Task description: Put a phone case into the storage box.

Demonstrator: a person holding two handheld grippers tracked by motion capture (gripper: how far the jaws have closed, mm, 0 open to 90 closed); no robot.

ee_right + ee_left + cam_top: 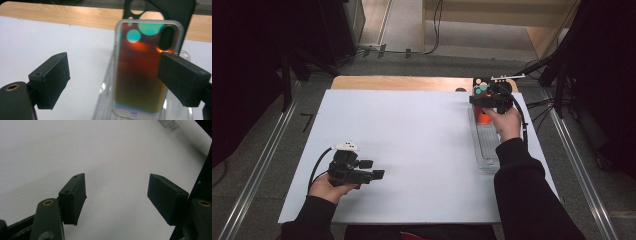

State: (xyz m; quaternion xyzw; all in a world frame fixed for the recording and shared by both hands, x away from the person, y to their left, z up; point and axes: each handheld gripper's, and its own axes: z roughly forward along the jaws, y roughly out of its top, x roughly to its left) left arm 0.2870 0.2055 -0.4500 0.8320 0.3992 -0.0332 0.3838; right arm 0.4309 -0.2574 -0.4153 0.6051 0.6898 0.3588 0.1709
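Note:
A translucent orange phone case (140,75) with teal dots stands upright in a clear plastic rack (103,100) at the table's far right. Behind it leans a black phone case (180,12). My right gripper (115,62) is open just in front of the orange case; its right pad overlaps the case's edge and its left pad is well off to the side. In the high view the right gripper (480,101) hovers over the rack's (487,147) far end, above the orange case (483,118). My left gripper (373,169) rests open and holds nothing near the front left, over bare white board (117,187).
A white board (412,135) covers most of the wooden table (402,82), whose far edge shows beyond it. Metal rails (262,165) run along both sides of the table. Cables lie on the floor at the far right (542,102).

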